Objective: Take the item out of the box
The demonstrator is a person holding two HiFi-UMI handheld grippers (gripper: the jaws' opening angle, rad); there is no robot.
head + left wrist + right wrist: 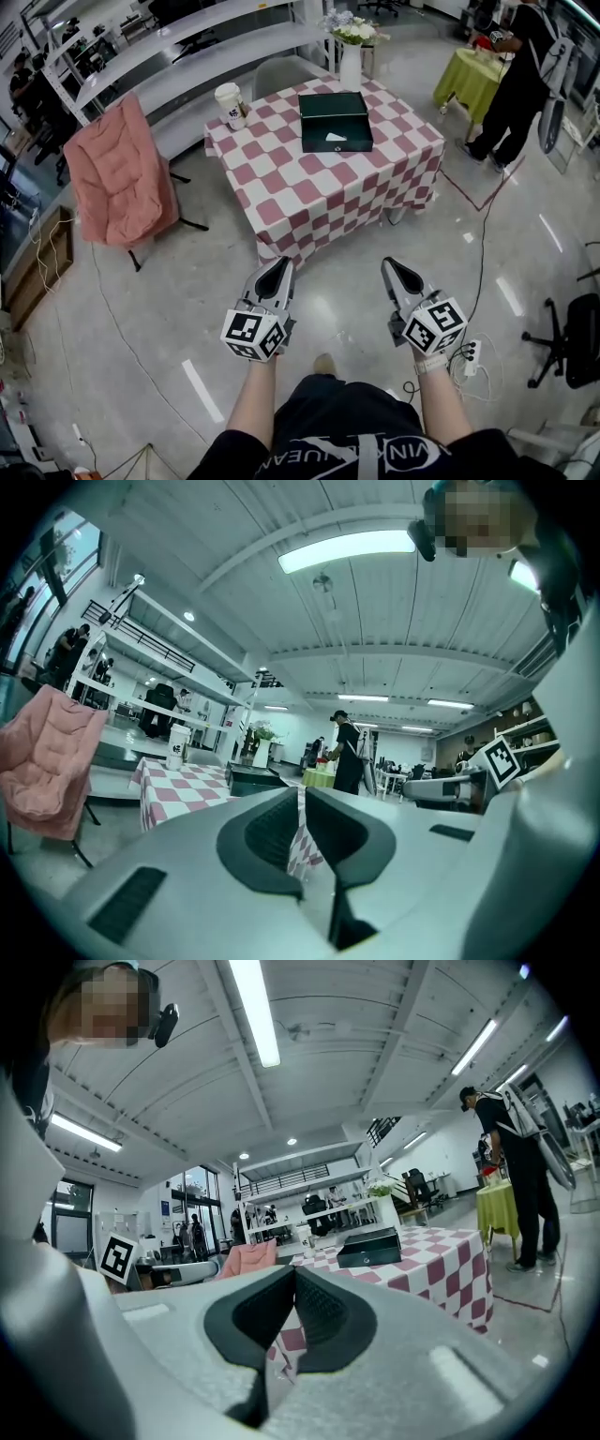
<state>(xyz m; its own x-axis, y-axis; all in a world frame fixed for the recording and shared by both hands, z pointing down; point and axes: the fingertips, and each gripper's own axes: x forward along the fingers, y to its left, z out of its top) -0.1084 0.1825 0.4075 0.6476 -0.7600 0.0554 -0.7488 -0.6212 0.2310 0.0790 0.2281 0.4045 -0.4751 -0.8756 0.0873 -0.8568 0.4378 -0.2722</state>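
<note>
A dark green box (335,120) stands open on the table with the pink-and-white checked cloth (319,187). A small white item (336,138) lies inside it near the front wall. My left gripper (281,265) and right gripper (389,265) are held low over the floor, well short of the table. Both point toward it, and both are shut with nothing between the jaws. The box (253,778) appears far off in the left gripper view. The right gripper view also shows the box (368,1249), past that gripper's (293,1269) closed tips.
A paper cup (230,103) and a white vase of flowers (351,56) stand at the table's far side. A pink folding chair (122,173) is to the left. A person (516,84) stands by a green table (469,80). A power strip (472,354) and cable lie on the floor.
</note>
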